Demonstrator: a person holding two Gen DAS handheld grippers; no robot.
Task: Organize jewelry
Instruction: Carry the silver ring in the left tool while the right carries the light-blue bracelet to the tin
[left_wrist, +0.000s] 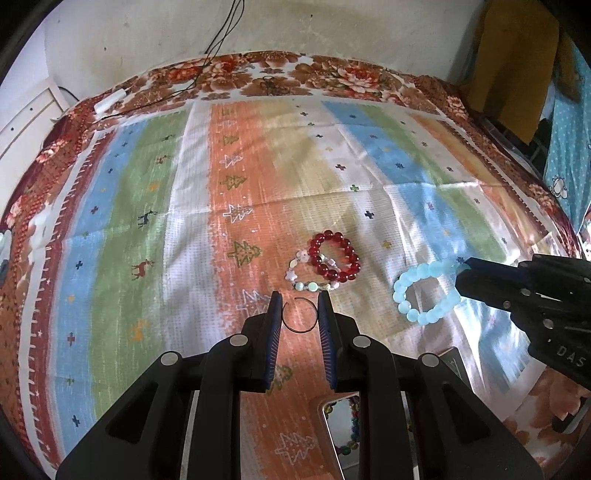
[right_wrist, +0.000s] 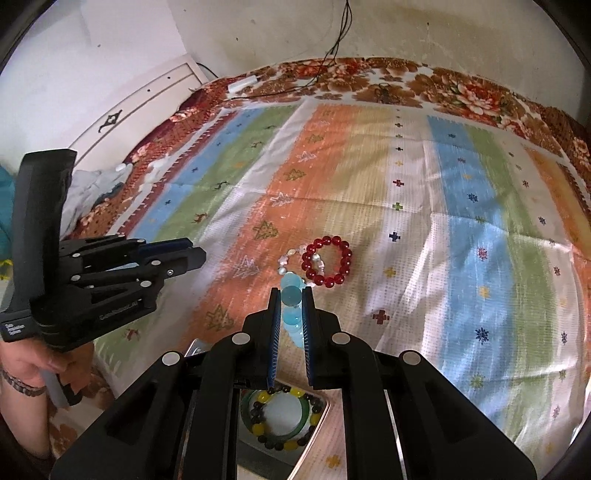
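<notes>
My left gripper (left_wrist: 299, 299) is open, its fingers on either side of a thin dark wire ring (left_wrist: 300, 314) lying on the striped cloth. Just beyond it lie a red bead bracelet (left_wrist: 335, 256) and a pale shell-and-star bracelet (left_wrist: 309, 274), overlapping. My right gripper (right_wrist: 291, 295) is shut on a light blue bead bracelet (right_wrist: 291, 295), which hangs above the cloth; the left wrist view shows it (left_wrist: 424, 291) dangling from that gripper (left_wrist: 461, 277). A small tray (right_wrist: 317, 421) below the right gripper holds a green bangle and a yellow-and-black bead bracelet (right_wrist: 284, 417).
The striped cloth (left_wrist: 147, 221) covers a floral bedspread (left_wrist: 332, 77). Black cables (left_wrist: 221, 33) hang down the back wall to a white adapter (left_wrist: 110, 99). A white cabinet (right_wrist: 147, 99) stands at the left. The tray's edge (left_wrist: 328, 428) shows under my left gripper.
</notes>
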